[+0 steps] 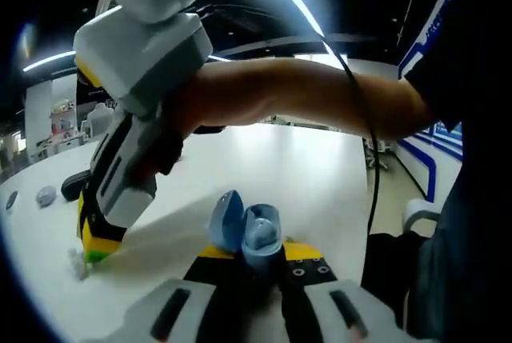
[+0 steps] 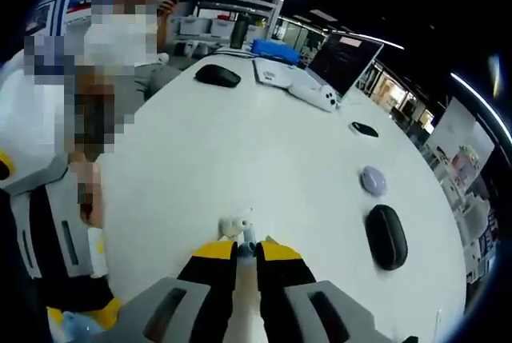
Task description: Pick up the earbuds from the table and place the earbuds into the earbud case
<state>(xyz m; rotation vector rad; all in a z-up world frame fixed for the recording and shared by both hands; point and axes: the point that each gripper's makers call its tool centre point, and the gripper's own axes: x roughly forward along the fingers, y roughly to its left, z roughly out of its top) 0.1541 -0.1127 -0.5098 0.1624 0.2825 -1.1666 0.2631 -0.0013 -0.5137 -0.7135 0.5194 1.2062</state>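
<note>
One white earbud (image 2: pixel 236 223) sits on the table (image 2: pixel 264 143) low in the right gripper view, right at the tips of the right gripper (image 2: pixel 246 249), jaws nearly together. The left gripper (image 1: pixel 258 253) grips one open blue case (image 1: pixel 248 229), bottom center. Farther right: two black mice (image 2: pixel 386 236), one laptop (image 2: pixel 340 63).

Both handheld grippers have grey housings, black jaw arms with small screws, and yellow-tipped fingers (image 2: pixel 214 251). The right gripper (image 1: pixel 94 253) trails a black cable (image 1: pixel 364 103). The person wears a dark short sleeve (image 1: pixel 448 47).
</note>
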